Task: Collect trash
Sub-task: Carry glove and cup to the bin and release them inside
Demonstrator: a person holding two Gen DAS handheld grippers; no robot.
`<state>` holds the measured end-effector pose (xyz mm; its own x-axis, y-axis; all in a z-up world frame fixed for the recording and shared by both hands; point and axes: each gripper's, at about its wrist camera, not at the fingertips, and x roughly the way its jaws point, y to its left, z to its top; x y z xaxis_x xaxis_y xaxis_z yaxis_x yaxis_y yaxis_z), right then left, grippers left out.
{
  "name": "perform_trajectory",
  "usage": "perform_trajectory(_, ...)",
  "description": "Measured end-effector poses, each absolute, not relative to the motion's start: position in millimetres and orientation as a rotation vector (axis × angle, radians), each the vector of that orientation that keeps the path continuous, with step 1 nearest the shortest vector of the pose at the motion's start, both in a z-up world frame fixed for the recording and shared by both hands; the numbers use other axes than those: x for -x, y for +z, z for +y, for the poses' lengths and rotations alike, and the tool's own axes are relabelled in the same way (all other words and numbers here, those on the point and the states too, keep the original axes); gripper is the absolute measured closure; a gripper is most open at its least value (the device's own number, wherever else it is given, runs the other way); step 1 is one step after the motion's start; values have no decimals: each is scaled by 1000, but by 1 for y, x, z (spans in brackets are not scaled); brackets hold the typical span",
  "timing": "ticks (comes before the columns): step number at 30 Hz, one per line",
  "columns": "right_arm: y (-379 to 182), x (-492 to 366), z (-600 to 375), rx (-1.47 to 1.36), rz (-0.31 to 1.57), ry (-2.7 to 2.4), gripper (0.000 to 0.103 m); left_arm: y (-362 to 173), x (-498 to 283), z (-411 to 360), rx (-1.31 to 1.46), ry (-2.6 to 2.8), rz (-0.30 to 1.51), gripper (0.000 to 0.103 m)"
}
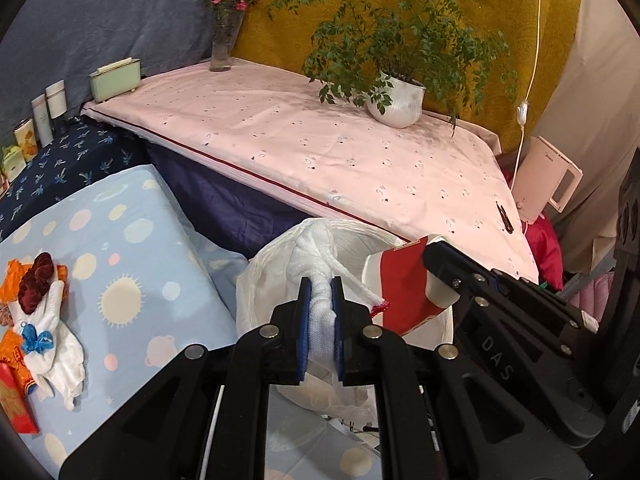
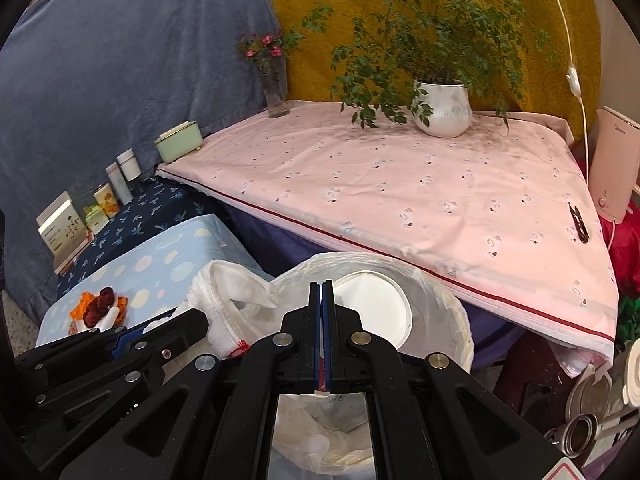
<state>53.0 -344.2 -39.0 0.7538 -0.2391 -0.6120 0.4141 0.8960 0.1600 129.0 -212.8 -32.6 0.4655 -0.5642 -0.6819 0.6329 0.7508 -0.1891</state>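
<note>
Now, with the left claw (image 1: pixel 320 308) pinching the white cloth (image 1: pixel 316 264) and the right claw (image 2: pixel 321 300) clamped on the red-and-white paper cup (image 1: pixel 400 292), centre both over the lined bin (image 2: pixel 440 300) nearby before letting go, so neither catches its rim.

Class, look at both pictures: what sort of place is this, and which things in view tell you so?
Probably a lived-in room at home, set up with draped cloths. A potted plant and flower vase stand on a pink-clothed table, toiletry bottles line a ledge, and a lined bin sits below.
</note>
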Motion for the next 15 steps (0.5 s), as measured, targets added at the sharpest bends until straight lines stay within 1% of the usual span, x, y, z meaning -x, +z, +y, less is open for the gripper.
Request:
perform_trajectory(5,-39,-53,-348,-289,622,-385,100,-39,-130,-218,-104,-723,793,89)
perform_trajectory(6,-38,-52,-349,-293,618,-388,96,-40,-131,-217,-106,-710,791,86)
perform_trajectory(7,-38,-52,-349,-298,617,-390,96,-41,-132,-217,-107,-699,790,79)
perform_trajectory(8,-38,-51,-350,-302,615,-391,96,-41,-133,-216,-107,-695,792,76)
perform_trajectory(15,-33,-53,-341,-307,606,-374,96,-42,-139,-203,-94,-666,795,76)
